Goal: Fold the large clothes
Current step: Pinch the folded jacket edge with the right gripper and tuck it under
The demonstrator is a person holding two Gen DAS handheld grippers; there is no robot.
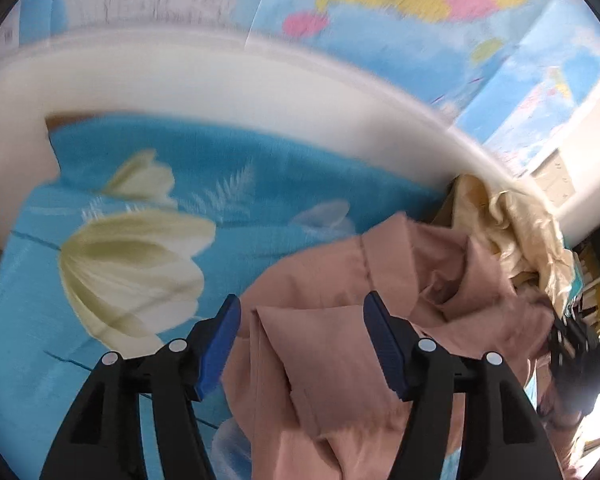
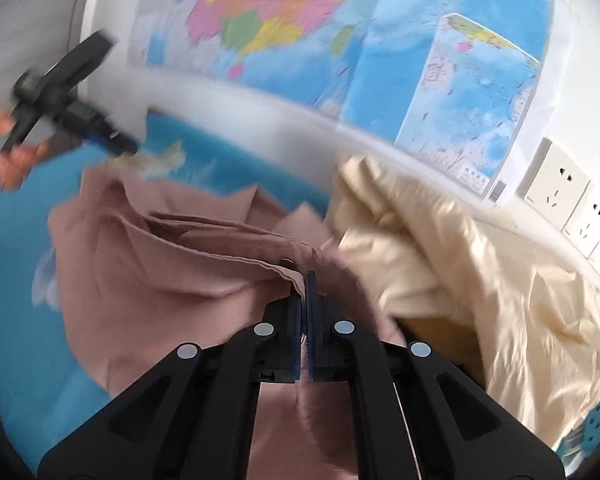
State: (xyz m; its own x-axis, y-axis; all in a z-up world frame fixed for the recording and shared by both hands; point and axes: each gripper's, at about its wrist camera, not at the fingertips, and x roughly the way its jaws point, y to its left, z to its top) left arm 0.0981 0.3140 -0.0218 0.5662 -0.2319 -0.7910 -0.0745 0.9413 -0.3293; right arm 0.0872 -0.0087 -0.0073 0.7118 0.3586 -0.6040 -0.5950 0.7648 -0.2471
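A dusty pink garment [image 1: 340, 320] lies bunched on a blue sheet with pale flowers [image 1: 132, 240]. My left gripper [image 1: 300, 312] hangs open above the pink cloth, its blue pads [image 1: 220, 344] apart with folds of the cloth showing below the gap, not pinched. In the right wrist view my right gripper [image 2: 305, 280] is shut on a folded edge of the pink garment [image 2: 180, 264], which stretches away to the left. The left gripper [image 2: 100, 136] appears blurred at the far left of that view, held by a hand.
A cream satin garment [image 2: 460, 264] is heaped to the right of the pink one, against the white wall ledge [image 1: 260, 80]. A coloured map [image 2: 300, 32] hangs on the wall. White wall sockets [image 2: 560, 192] sit at the right.
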